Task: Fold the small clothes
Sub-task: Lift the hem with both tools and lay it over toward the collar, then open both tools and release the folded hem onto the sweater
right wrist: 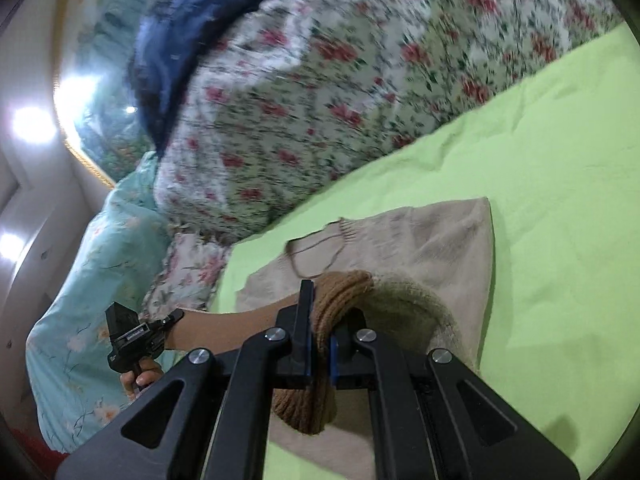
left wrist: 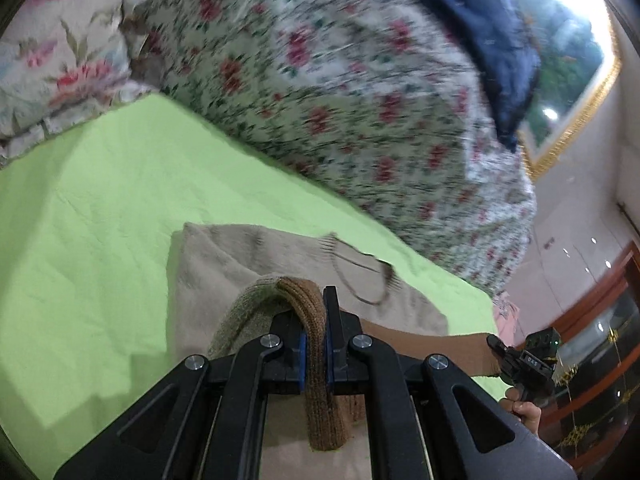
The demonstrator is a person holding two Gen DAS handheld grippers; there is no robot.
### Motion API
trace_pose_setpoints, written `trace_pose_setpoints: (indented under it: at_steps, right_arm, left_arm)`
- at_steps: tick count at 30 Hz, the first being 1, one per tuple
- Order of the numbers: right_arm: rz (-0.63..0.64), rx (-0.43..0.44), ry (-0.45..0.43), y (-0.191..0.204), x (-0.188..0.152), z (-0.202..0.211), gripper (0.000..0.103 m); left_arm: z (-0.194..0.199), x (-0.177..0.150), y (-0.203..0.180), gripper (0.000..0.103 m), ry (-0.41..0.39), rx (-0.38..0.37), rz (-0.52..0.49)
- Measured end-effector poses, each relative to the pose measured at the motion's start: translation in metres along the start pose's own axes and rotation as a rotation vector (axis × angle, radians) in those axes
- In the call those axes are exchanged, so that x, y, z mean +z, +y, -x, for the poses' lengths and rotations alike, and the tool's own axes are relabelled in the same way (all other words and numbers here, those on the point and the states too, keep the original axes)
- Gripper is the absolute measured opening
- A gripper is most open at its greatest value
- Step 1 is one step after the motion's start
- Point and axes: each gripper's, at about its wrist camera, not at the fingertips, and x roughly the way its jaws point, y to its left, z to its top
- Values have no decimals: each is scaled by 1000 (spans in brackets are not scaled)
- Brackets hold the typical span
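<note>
Right gripper (right wrist: 318, 334) at six o'clock, jaws closed on brown ribbed hem (right wrist: 340, 292) of beige knit sweater (right wrist: 432, 240). Hem bunched between fingers (right wrist: 306, 312), loose end hanging below crossbar. Sweater body spread flat on lime-green sheet (right wrist: 540, 160), centre to four o'clock, neckline toward eleven o'clock. Floral quilt (right wrist: 320, 92) heaped at twelve o'clock, bordering sheet. Navy fabric (right wrist: 200, 28) lying atop quilt at eleven o'clock. Teal floral bedding (right wrist: 92, 280) at eight o'clock. Left gripper (right wrist: 132, 340) at eight o'clock, gripped by hand (right wrist: 140, 380), jaw state unclear
</note>
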Motion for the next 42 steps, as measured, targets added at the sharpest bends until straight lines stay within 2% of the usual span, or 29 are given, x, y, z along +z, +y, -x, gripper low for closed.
trace_pose_setpoints:
  at_steps: [4,7,9,12,13,14,15,16,18,20,22,24,26,29,30,31,32,34,36,39,42]
  right_arm:
    - [-14,-41,38,-23,13,-38,7]
    - [-44,-124,83,-42,15,-66,10]
    - [-73,-167,107,-52,12,-77,11]
    - [-104,-189,85,-54,9,-71,15]
    - [-101,-190,56,-51,7,-60,18]
    - [-88,-195,26,-46,4,-48,28]
    - [-66,-205,-7,-38,1,-36,39]
    - [-37,-213,-40,-29,-6,-23,44]
    - [27,-173,-51,-6,-22,-14,45]
    - [86,-112,16,14,-38,-25,45]
    - [149,-78,159,32,-56,-54,45]
    - [243,-128,273,44,-67,-85,45]
    - [260,-213,295,38,-60,-101,45]
    - [205,-378,212,11,-25,-104,45]
    - [175,-426,166,1,-11,-100,45]
    - [132,-452,114,-8,1,-92,45]
    - [90,-463,61,-15,10,-82,45]
    - [15,-450,-26,-20,17,-59,45]
    - [2,-420,-67,-13,12,-44,45]
    - [10,-363,-61,2,-16,-28,45]
    - [8,-307,-13,20,-62,-23,45]
  left_arm:
    - [-44,7,24,5,47,43,28]
    - [-82,6,45,6,102,95,45]
    - [-97,1,56,10,146,102,69]
    - [-84,-7,61,15,139,54,103]
    - [-75,-11,58,24,134,56,94]
    - [-62,-18,52,31,125,64,69]
    - [-52,-27,45,32,121,65,44]
    - [-43,-39,35,36,123,48,12]
    - [-35,-60,16,44,152,-5,-33]
    - [-45,-79,-7,45,219,-42,-90]
    - [-63,-89,-24,45,275,-56,-148]
    - [-81,-89,-36,45,293,-5,-211]
    - [-95,-72,-29,43,298,18,-196]
    - [-101,-31,-7,42,238,139,-150]
    - [-100,-15,3,42,200,217,-149]
    - [-96,-2,12,43,165,268,-145]
    - [-92,6,17,43,149,276,-131]
    - [-75,15,31,44,121,254,-67]
    - [-53,10,36,49,82,237,-41]
    - [-27,-21,30,51,76,193,-33]
    - [-2,-66,19,52,98,110,-11]
